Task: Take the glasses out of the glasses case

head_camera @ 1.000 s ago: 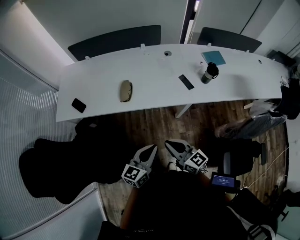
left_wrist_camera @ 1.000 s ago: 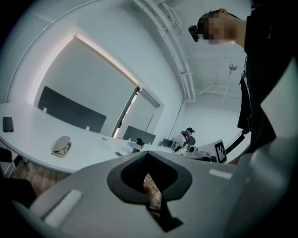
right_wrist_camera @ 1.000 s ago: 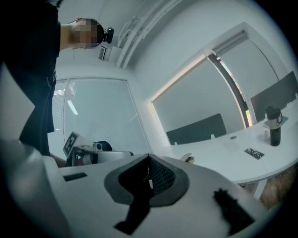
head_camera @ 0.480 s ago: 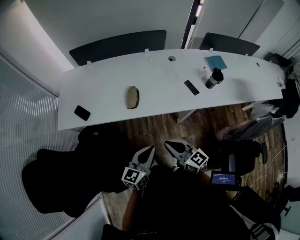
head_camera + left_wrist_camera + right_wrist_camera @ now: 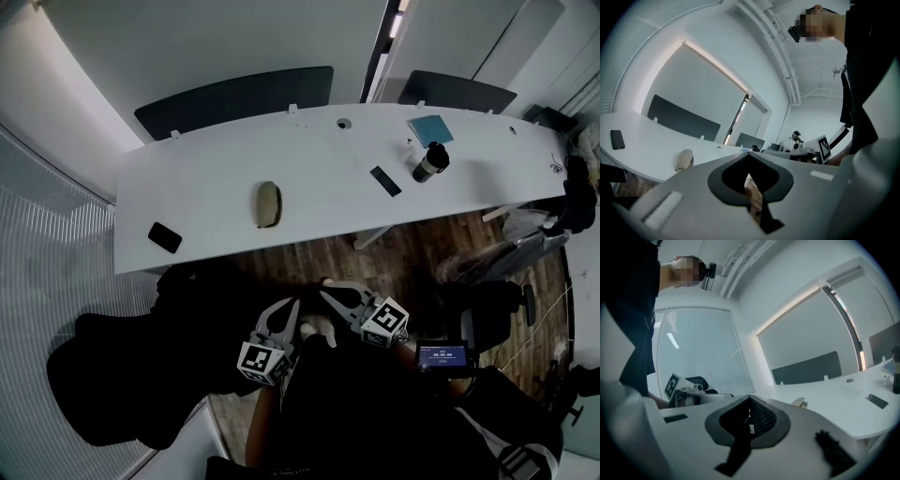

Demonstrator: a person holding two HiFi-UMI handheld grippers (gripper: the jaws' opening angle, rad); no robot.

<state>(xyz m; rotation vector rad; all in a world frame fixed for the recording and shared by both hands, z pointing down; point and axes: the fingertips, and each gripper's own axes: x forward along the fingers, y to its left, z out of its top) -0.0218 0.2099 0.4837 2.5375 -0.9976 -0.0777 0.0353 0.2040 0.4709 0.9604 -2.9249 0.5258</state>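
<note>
A closed tan glasses case (image 5: pixel 268 203) lies on the long white table (image 5: pixel 206 178), left of its middle; it also shows small in the left gripper view (image 5: pixel 684 159) and the right gripper view (image 5: pixel 800 402). No glasses are visible. My left gripper (image 5: pixel 289 307) and right gripper (image 5: pixel 328 294) hang side by side over the wooden floor, well short of the table's near edge. Both are shut with nothing between their jaws and point toward the table.
A black phone (image 5: pixel 165 237) lies near the table's left end. A dark remote-like bar (image 5: pixel 385 180), a black bottle (image 5: pixel 429 161) and a blue notebook (image 5: pixel 430 127) sit at the right. Black office chairs (image 5: pixel 122 375) stand on the floor to my left, another (image 5: pixel 487 314) to the right.
The table and the case have shifted lower in the head view, closer to me. Both grippers stayed shut and side by side, moving toward the table.
</note>
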